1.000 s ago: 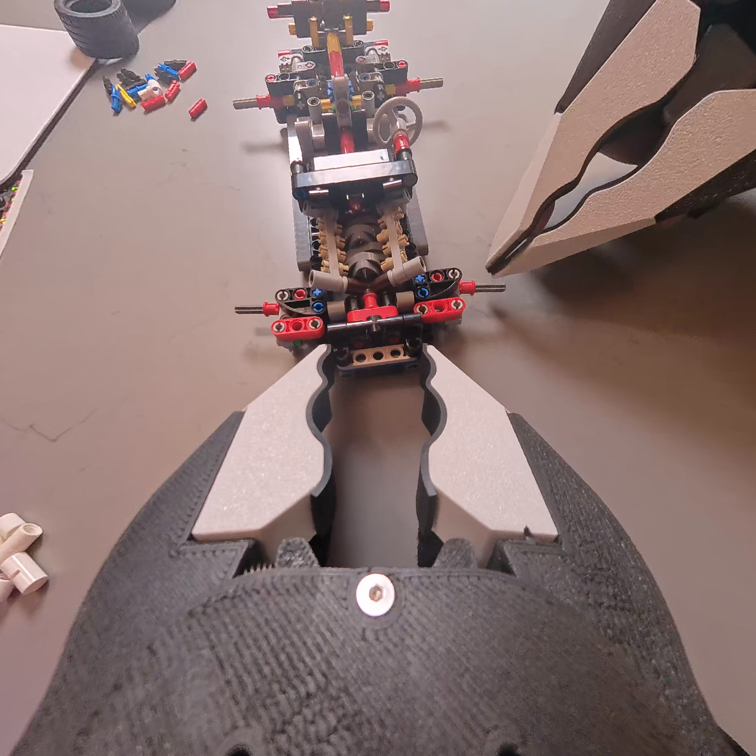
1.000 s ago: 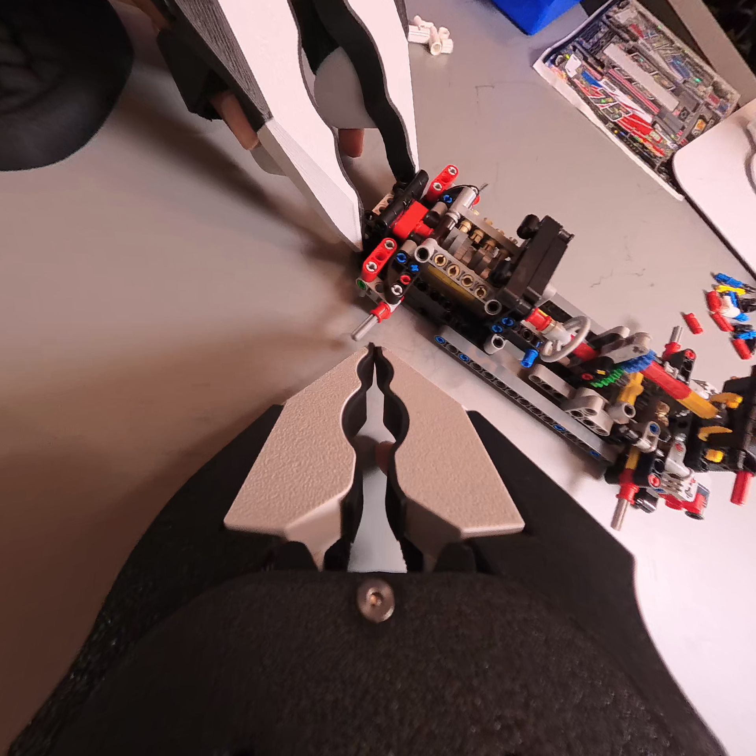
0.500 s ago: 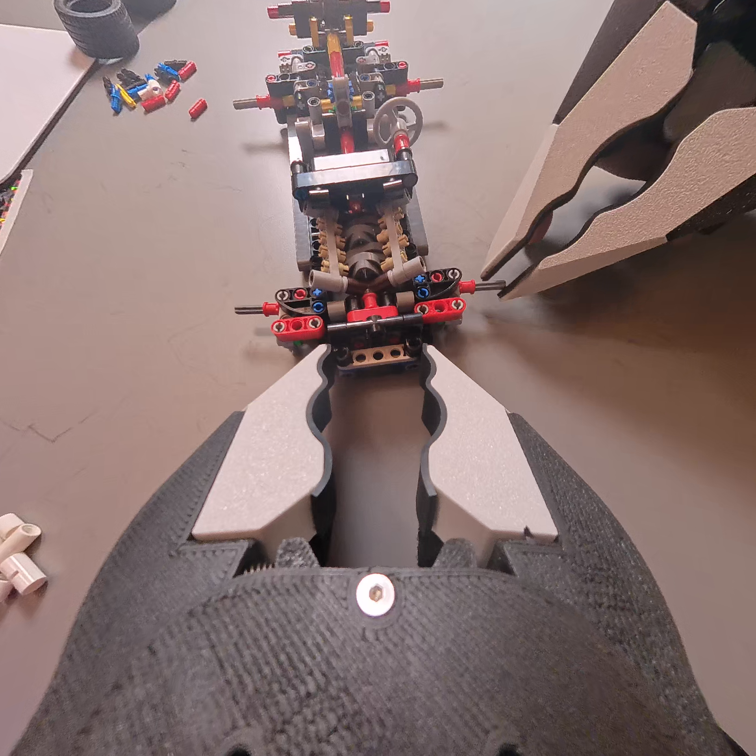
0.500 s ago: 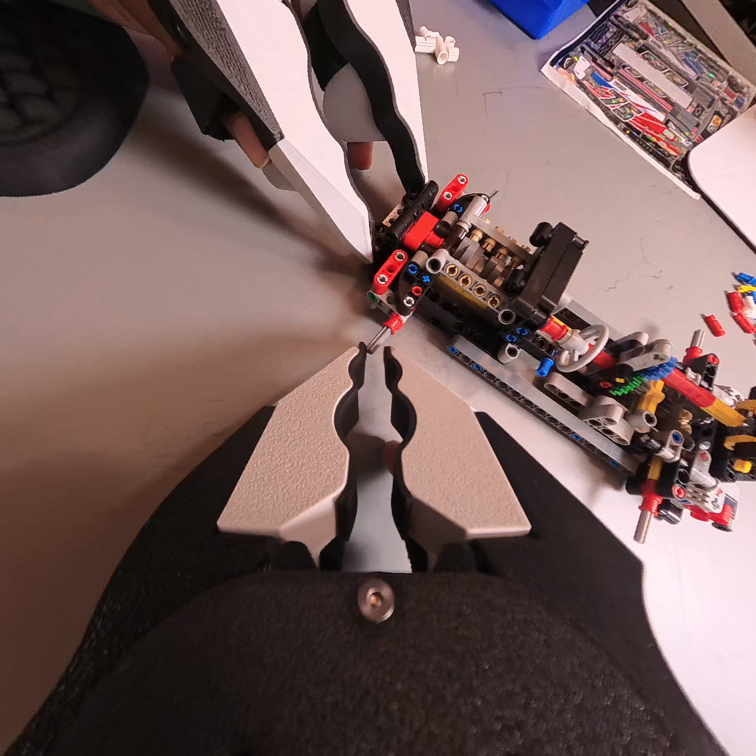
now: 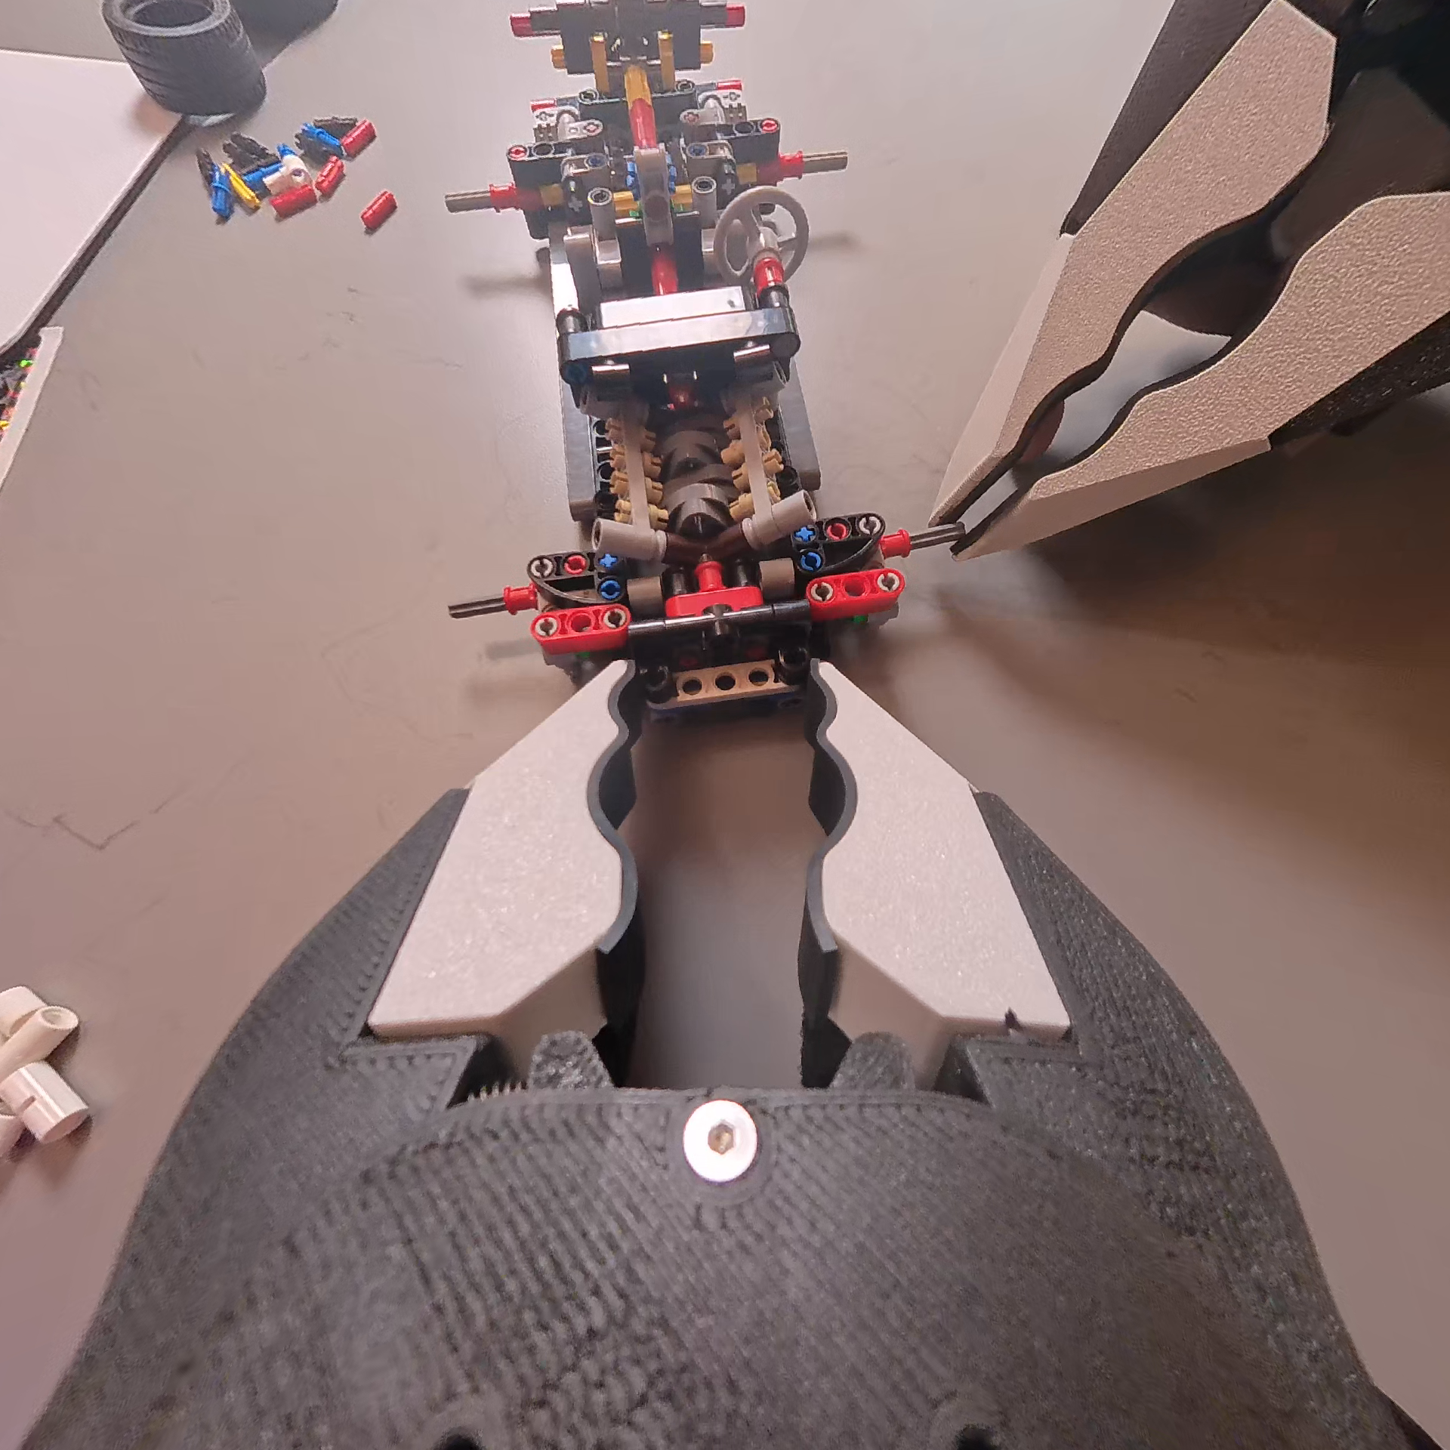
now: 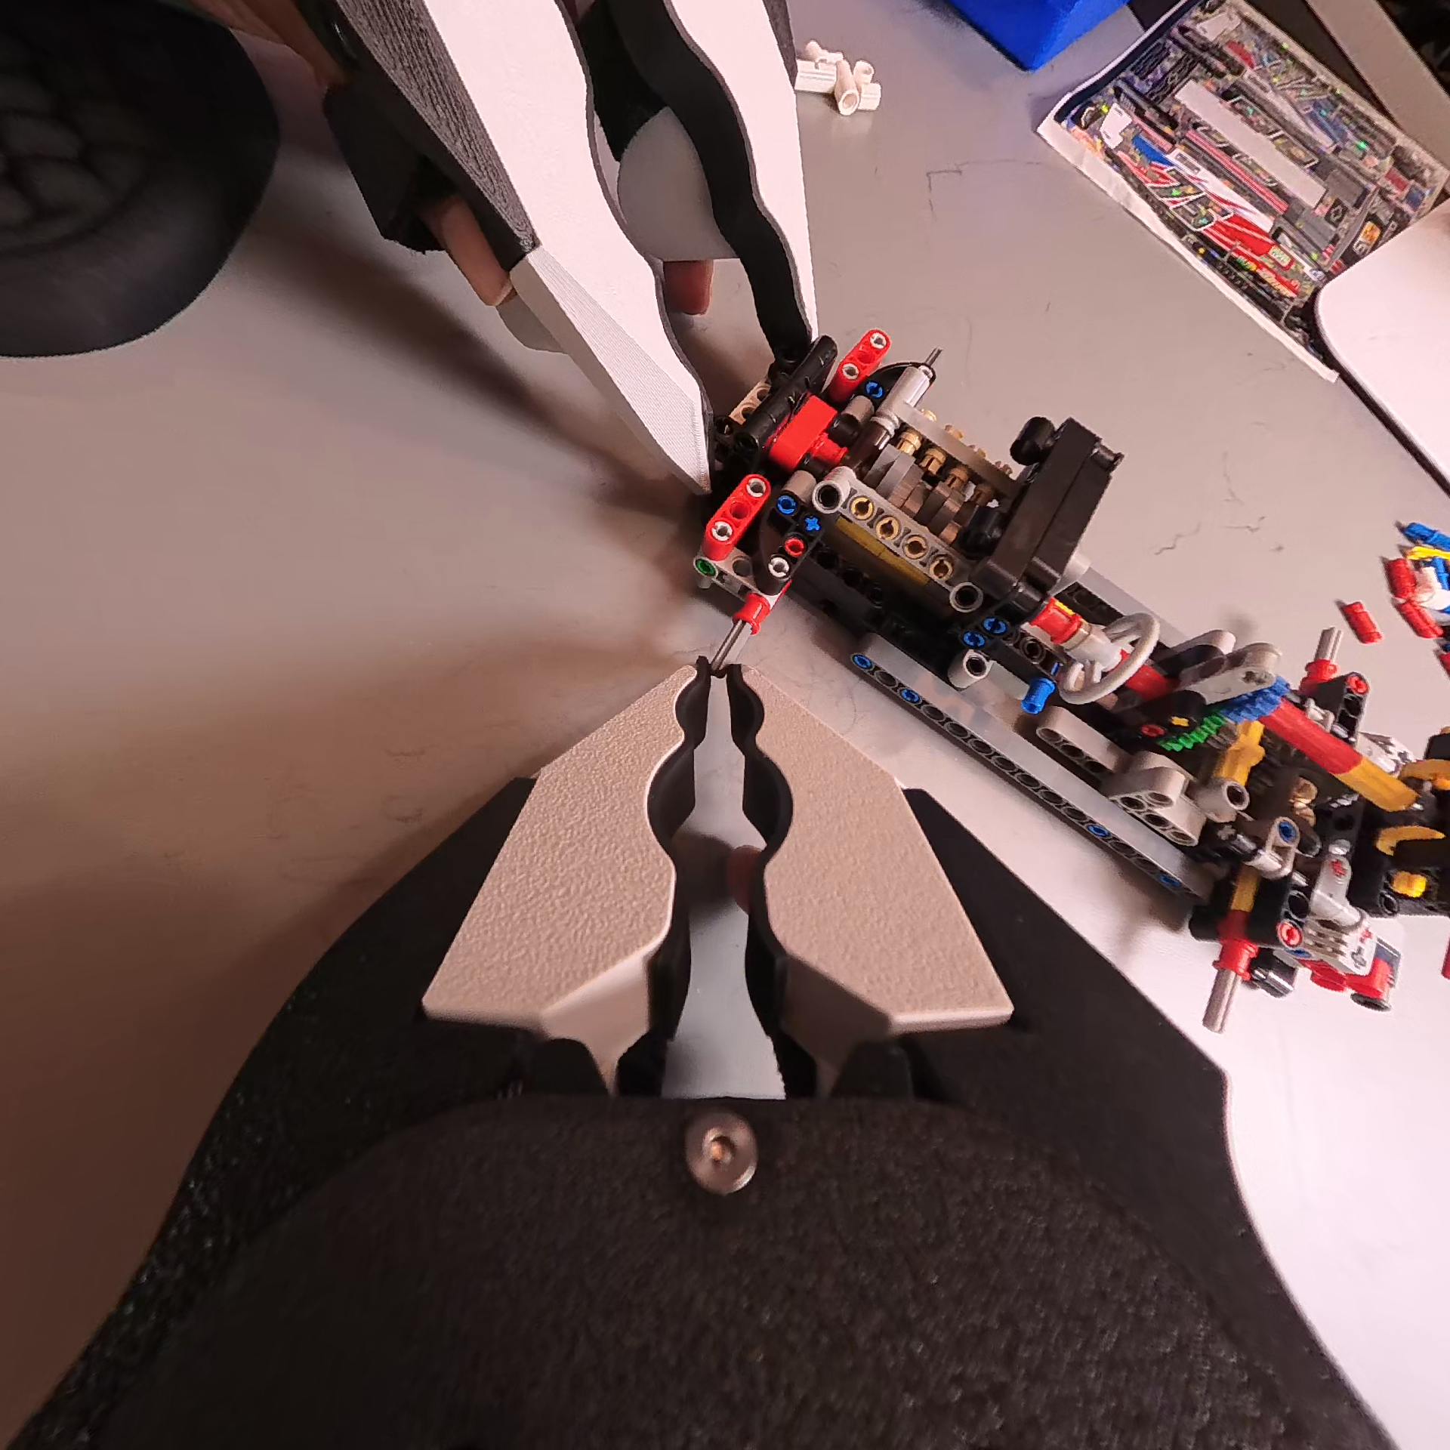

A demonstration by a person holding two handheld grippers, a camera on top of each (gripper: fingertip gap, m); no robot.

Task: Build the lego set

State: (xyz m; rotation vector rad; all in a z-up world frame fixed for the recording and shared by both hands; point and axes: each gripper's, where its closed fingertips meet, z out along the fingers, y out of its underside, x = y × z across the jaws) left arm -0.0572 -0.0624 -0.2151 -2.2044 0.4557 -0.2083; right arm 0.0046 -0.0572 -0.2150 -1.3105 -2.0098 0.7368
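A long lego car chassis [image 5: 683, 377] lies on the brown table, also seen in the right wrist view [image 6: 941, 533]. My left gripper [image 5: 720, 679] is shut on the chassis's near end, one finger on each side; it also shows in the right wrist view [image 6: 747, 412]. A thin dark axle [image 6: 734, 639] with a red bush sticks out of the chassis's side. My right gripper [image 6: 715, 671] is closed to a narrow gap on the axle's tip, as the left wrist view [image 5: 953, 541] also shows. A small reddish thing sits deeper between its fingers; I cannot tell what it is.
A black tyre [image 5: 188, 55] and loose red, blue and black pins [image 5: 282, 169] lie far left. White connectors [image 5: 35, 1067] lie near left. An instruction booklet [image 6: 1240, 165], a blue bin [image 6: 1036, 23] and a white board [image 6: 1397, 314] lie beyond the chassis. Left tips to right tips: about 7 cm.
My right gripper opened a little, moved in to the axle's end, and narrowed on its tip. My left gripper and the chassis have not moved.
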